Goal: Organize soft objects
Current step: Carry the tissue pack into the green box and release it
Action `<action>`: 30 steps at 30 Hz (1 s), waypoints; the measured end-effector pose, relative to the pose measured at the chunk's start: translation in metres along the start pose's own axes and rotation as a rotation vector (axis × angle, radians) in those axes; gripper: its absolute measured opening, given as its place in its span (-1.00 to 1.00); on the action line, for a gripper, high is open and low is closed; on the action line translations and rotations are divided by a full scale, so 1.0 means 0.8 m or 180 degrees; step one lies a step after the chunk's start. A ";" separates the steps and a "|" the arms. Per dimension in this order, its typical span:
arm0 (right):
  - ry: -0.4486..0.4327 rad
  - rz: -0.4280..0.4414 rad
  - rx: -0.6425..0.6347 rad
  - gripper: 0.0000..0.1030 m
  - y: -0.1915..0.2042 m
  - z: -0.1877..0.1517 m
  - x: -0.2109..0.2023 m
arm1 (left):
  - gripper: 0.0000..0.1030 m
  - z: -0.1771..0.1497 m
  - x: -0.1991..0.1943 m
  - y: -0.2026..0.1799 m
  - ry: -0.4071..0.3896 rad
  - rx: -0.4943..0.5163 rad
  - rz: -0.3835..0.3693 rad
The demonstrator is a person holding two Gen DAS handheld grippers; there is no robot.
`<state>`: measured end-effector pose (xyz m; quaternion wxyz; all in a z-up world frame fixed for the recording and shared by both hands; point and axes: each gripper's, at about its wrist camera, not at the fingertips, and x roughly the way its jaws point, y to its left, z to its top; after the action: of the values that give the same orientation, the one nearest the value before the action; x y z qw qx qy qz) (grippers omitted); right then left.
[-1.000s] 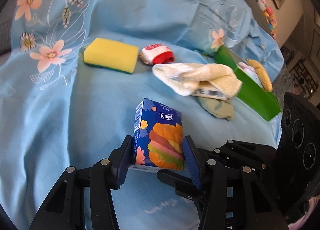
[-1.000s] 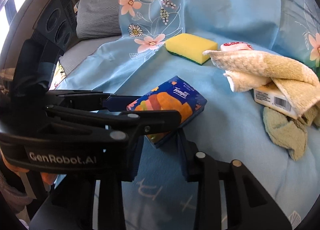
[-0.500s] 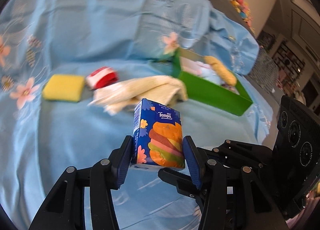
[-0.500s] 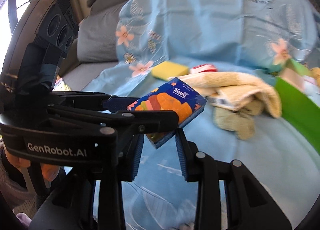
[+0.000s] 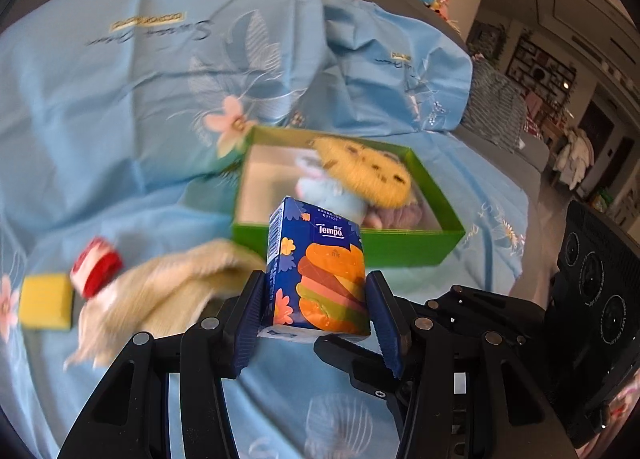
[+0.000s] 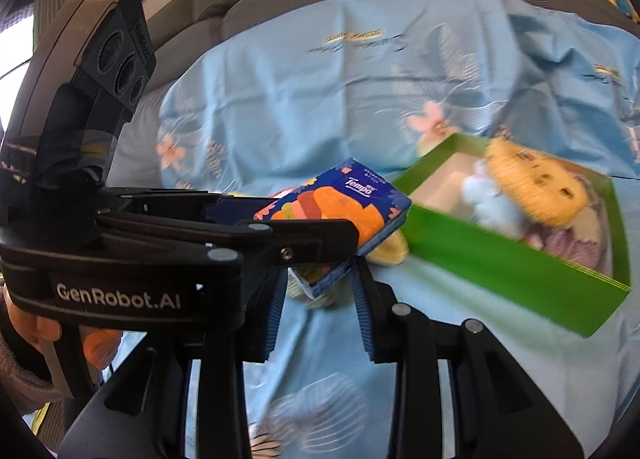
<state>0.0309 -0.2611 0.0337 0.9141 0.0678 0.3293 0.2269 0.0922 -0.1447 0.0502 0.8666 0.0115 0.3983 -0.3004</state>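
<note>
While the left gripper (image 5: 316, 301) clamps a tissue pack (image 5: 318, 271) upright above the blue sheet (image 5: 120, 99), a green box (image 5: 408, 247) beyond it holds a yellow plush (image 5: 364, 175), a pale blue toy (image 5: 340, 197) and something purple (image 5: 400, 215). The right gripper (image 6: 320, 299) is open, holding nothing. A towel (image 5: 160, 291), red roll (image 5: 96, 271) and sponge (image 5: 44, 299) lie left of the box.

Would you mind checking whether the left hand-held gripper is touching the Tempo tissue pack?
Touching. The left wrist view shows the left hand-held gripper with both blue pads pressed flat against the sides of the Tempo tissue pack.
</note>
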 end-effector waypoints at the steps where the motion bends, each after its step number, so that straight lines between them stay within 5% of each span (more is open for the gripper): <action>1: -0.0017 -0.0009 0.0016 -0.37 -0.006 0.004 0.000 | 0.00 0.008 0.006 -0.002 0.0005 0.0012 -0.0007; 12: -0.0039 -0.0099 0.0214 -0.37 -0.082 0.056 0.047 | 0.00 0.083 0.085 0.016 0.0109 -0.0108 -0.0054; 22: 0.0249 -0.0242 0.0240 -0.33 -0.113 0.071 0.109 | 0.00 0.097 0.144 0.051 0.0334 -0.0343 0.0044; 25: 0.0319 -0.0315 0.0160 -0.32 -0.110 0.070 0.118 | 0.32 0.094 0.150 0.056 0.0374 -0.0367 0.0165; 30: 0.0329 -0.0443 0.0087 0.13 -0.108 0.069 0.115 | 0.69 0.090 0.136 0.055 0.0317 -0.0390 0.0182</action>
<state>0.1601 -0.2944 0.0002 0.9084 0.0455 0.3830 0.1615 0.2193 -0.1829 0.0141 0.8530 -0.0153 0.4580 -0.2497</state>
